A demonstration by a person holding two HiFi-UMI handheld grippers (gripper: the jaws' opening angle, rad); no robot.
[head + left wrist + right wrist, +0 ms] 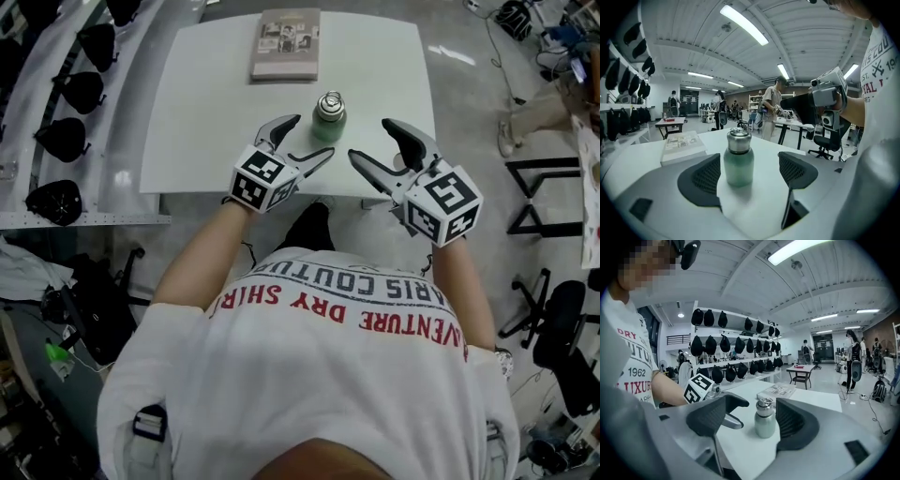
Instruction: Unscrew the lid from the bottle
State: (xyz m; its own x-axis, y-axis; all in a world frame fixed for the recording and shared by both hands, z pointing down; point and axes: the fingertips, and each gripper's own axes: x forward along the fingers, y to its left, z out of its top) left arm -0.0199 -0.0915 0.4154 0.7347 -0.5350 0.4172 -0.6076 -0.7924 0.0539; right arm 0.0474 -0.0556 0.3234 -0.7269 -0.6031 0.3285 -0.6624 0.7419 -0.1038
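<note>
White and almost bare, the table [206,112] carries two items: the bottle [329,120], a pale green flask standing upright near the person's edge, and a flat booklet [286,44] lying beyond the bottle at the far edge. We find the metal lid [330,103] seated on the bottle's neck, so no unscrewing has begun. The left gripper [311,136] sits just left of the bottle with its jaws spread wide; its own view frames the bottle between the two pads [705,178] with clear gaps on both sides, nothing gripped. The right gripper [370,139] stands just right of the bottle, jaws likewise wide and empty. We judge the step in hand to be the approach, both tools aimed at the bottle. The next move, in our assessment, calls for one gripper to close on the green body and steady it, and the other to take the lid squarely for turning; a smooth round body may spin if held loosely. Left of the bottle, off the table, a rack [94,220] holds dark cap-shaped items [64,138]. Right of it, on the grey floor [469,94], stands a black office chair [567,319]. Behind the bottle we note an open workshop with strip lights [743,24] and several people [771,105] standing.
</note>
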